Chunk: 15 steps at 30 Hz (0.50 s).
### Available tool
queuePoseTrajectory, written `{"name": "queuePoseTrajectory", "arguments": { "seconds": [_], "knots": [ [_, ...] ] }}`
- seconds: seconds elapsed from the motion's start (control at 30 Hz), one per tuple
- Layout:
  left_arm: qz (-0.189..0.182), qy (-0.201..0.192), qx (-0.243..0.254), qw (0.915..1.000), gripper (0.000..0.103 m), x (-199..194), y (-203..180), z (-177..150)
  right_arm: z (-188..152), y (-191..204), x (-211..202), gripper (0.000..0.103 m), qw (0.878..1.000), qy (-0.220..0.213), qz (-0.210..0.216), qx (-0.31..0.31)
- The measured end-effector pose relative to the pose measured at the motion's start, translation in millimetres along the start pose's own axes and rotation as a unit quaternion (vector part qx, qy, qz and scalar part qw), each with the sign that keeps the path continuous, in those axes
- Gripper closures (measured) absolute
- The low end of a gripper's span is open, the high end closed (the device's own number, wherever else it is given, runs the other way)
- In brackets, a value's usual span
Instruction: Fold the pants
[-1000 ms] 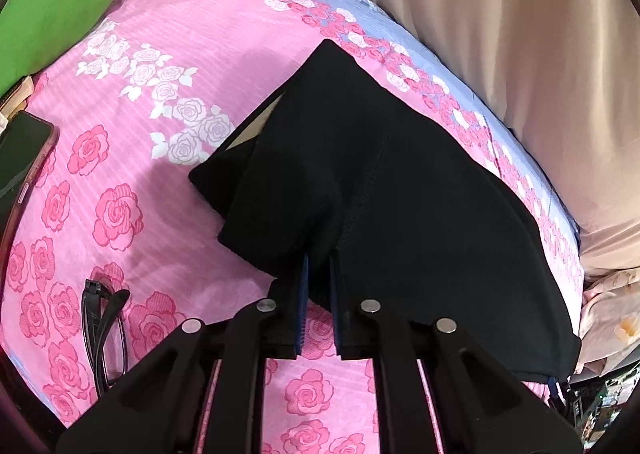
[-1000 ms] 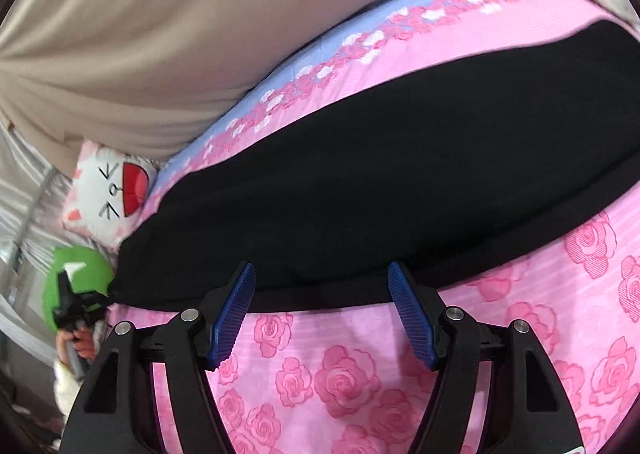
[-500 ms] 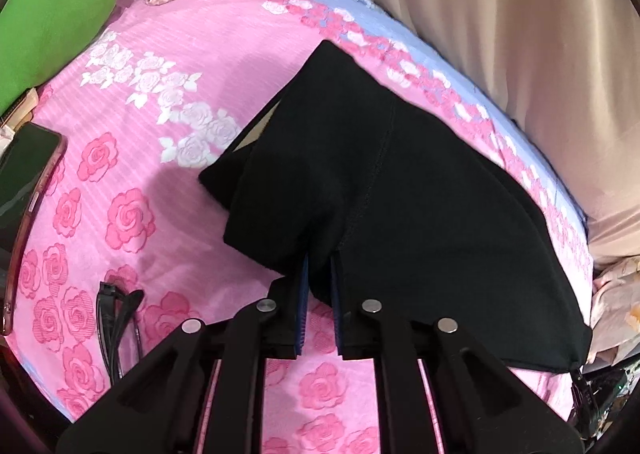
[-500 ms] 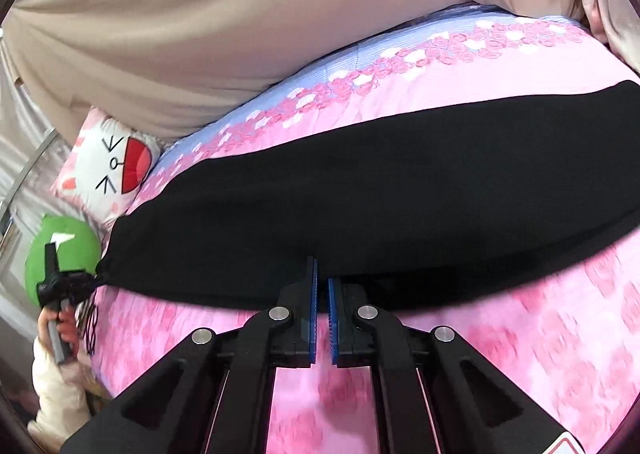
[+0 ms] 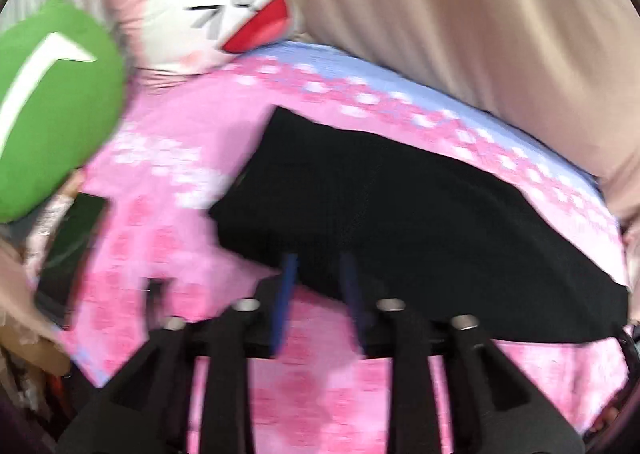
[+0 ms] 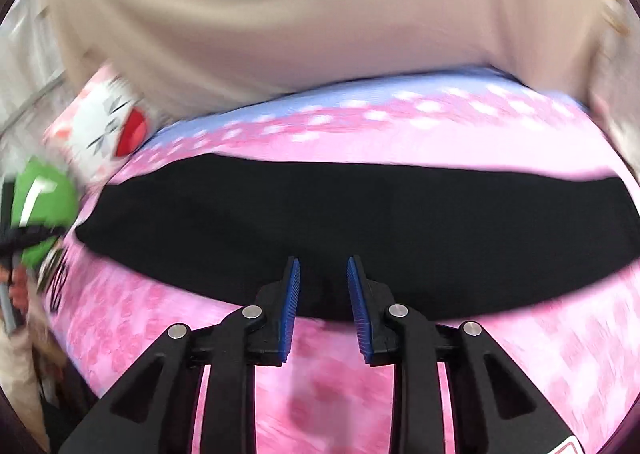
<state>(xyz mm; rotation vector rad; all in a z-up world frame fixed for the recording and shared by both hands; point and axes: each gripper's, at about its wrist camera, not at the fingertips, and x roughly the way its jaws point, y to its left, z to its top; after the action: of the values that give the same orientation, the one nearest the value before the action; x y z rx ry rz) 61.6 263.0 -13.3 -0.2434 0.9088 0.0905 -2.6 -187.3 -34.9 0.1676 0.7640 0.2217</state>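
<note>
Both tongs have let go! The left gripper (image 5: 318,274) and right gripper (image 6: 323,286), clamped on the near hem half a second ago, now stand apart, empty, backing off. The black pants (image 6: 352,230) lie as a long folded band across the middle of the pink sheet (image 6: 328,386), so the lengthwise fold looks done. The cat pillow (image 5: 208,10) and green cushion (image 5: 52,102) sit upper left, well clear.
</note>
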Motion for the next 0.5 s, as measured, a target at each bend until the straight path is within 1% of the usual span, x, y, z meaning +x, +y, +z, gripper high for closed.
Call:
{"name": "queuePoseTrajectory", "arguments": {
  "seconds": [0.03,0.07,0.1,0.13,0.17,0.2,0.3,0.33,0.43,0.47,0.5],
  "knots": [
    [-0.013,0.011,0.000,0.9998,0.053,5,-4,-2,4,15,10,0.074,1.000,0.007,0.013,-0.023],
    [-0.029,0.026,-0.002,0.9992,0.054,15,-10,-3,4,36,22,0.069,0.998,0.016,0.029,-0.051],
    [-0.042,0.043,-0.010,0.9982,0.054,25,-14,-7,3,55,33,0.067,0.996,0.024,0.044,-0.077],
    [-0.049,0.053,-0.016,0.9972,0.054,32,-16,-10,0,80,45,0.067,0.991,0.034,0.061,-0.114],
    [-0.057,0.060,-0.021,0.9963,0.054,38,-17,-13,-2,93,53,0.066,0.988,0.041,0.070,-0.134],
    [-0.063,0.067,-0.029,0.9953,0.054,44,-17,-15,-5,114,64,0.066,0.981,0.054,0.087,-0.167],
    [-0.075,0.067,-0.030,0.9945,0.054,46,-19,-15,-10,150,87,0.064,0.969,0.067,0.096,-0.219],
    [-0.072,0.062,-0.028,0.9951,0.054,45,-22,-16,-11,161,96,0.063,0.965,0.074,0.099,-0.231],
    [-0.058,0.042,-0.018,0.9973,0.053,38,-22,-15,-9,179,122,0.063,0.961,0.082,0.097,-0.246],
    [-0.053,0.037,-0.015,0.9978,0.053,36,-21,-14,-6,183,129,0.069,0.960,0.085,0.098,-0.248],
    [-0.052,0.035,-0.014,0.9979,0.053,35,-20,-14,-5,184,135,0.078,0.959,0.089,0.100,-0.248]
  ]
}}
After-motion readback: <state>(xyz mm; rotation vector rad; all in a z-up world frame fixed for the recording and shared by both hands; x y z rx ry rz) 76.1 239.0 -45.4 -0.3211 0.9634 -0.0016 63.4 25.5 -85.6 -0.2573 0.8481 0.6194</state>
